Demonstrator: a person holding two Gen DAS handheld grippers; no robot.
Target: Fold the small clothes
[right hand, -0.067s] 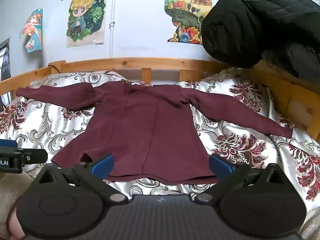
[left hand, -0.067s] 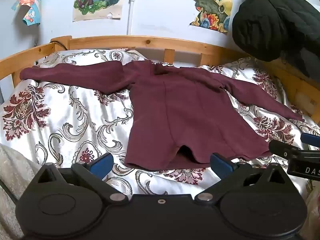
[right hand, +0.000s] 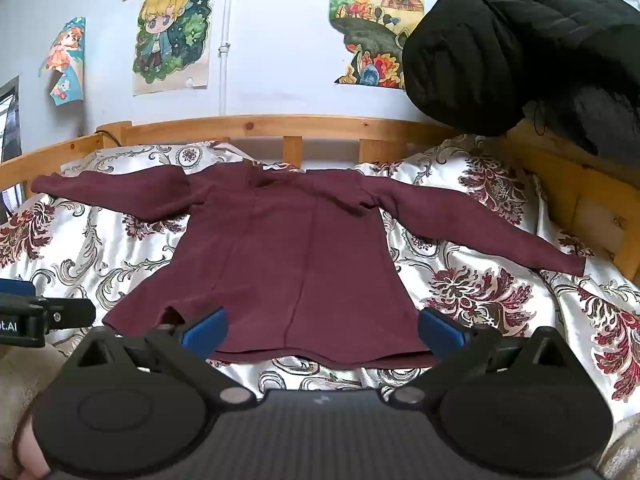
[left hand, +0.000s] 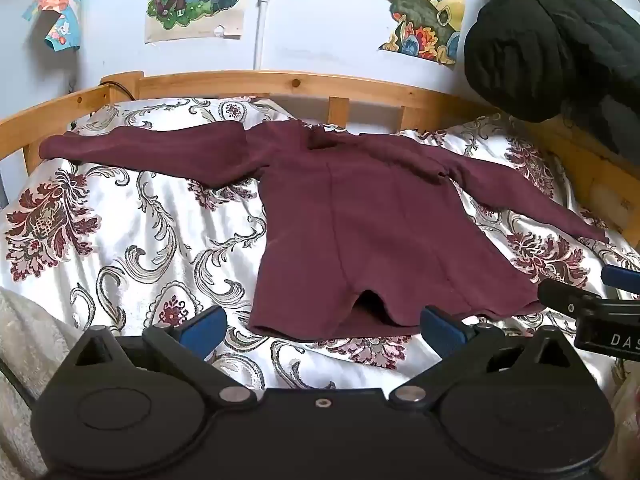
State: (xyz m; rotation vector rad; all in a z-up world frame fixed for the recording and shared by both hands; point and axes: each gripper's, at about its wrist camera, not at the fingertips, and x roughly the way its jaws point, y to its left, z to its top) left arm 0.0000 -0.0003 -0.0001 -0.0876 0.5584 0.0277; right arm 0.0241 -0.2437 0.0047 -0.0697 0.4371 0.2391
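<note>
Garment: maroon long-sleeved top (left hand: 360,232) lies flat on the bed (left hand: 132,240), sleeves spread wide.
Left gripper (left hand: 322,326): jaws wide apart, empty, near the hem.
Right gripper (right hand: 322,328): jaws wide apart, empty, at the hem.

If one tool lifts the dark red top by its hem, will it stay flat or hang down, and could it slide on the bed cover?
The dark red top will probably hang limp: its thin fabric already follows the bed's bumps. The spread sleeves would likely trail behind. The bed cover looks glossy, so the top may slide rather than stay put.
</note>
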